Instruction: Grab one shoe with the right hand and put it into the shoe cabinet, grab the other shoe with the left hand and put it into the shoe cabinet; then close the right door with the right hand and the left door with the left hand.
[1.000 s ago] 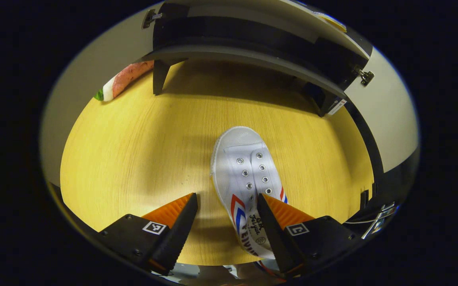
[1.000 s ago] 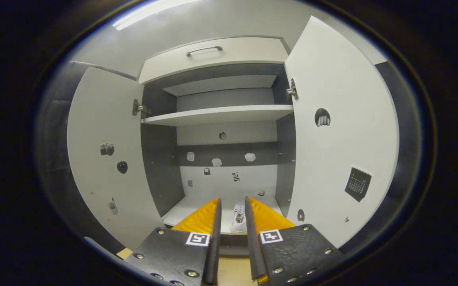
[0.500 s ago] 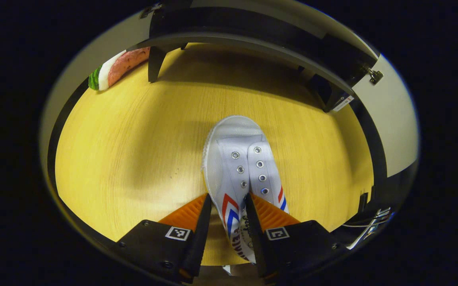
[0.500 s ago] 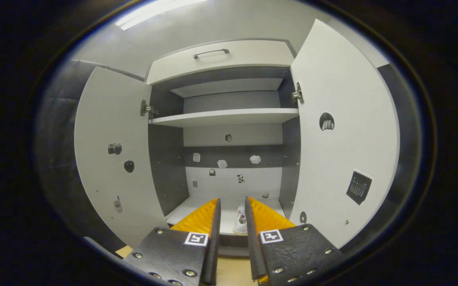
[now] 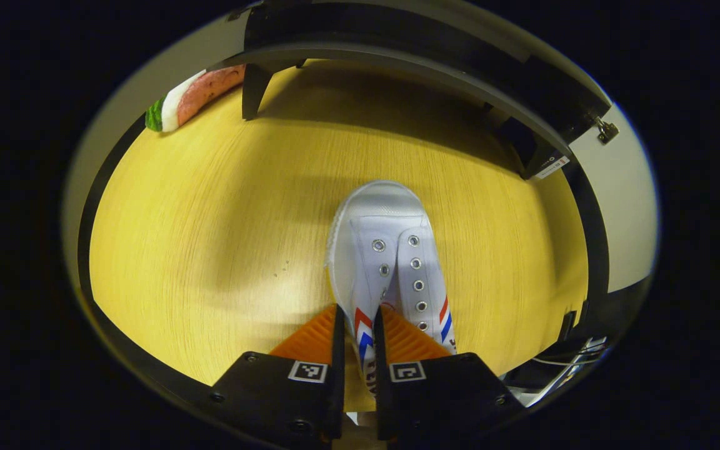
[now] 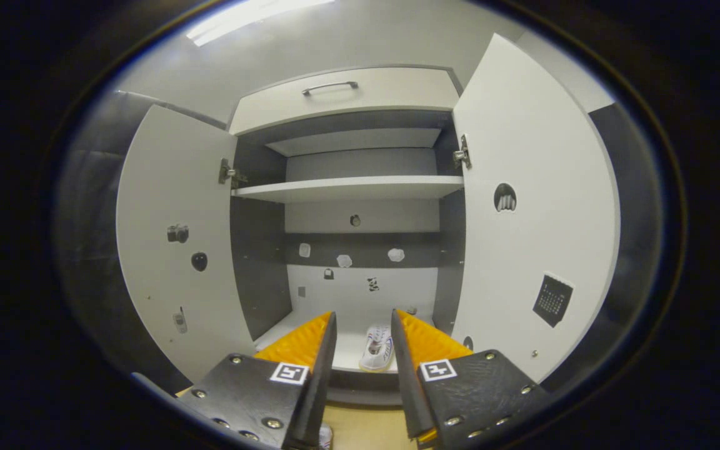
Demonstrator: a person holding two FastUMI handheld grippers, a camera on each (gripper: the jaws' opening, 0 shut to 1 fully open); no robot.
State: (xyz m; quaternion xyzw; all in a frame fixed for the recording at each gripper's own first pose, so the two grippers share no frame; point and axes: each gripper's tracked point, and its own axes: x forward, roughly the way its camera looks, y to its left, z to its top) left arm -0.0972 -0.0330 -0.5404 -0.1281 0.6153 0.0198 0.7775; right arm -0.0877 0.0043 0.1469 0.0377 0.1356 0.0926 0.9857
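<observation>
Jaws of the left gripper [image 5: 356, 325] are pinching the white shoe [image 5: 385, 256] by its heel side, its toe pointing ahead toward the shoe cabinet [image 5: 435, 56], while the right gripper [image 6: 363, 328] is hanging narrow and empty

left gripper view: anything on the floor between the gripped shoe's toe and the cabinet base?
Nothing. In the left gripper view, bare wood floor runs from the shoe to the cabinet.

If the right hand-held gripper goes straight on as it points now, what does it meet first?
Probably the white shoe already on the cabinet's bottom shelf, seen between the open fingers of the right hand-held gripper. Depth is unclear; nothing nearer shows in that line.
</observation>
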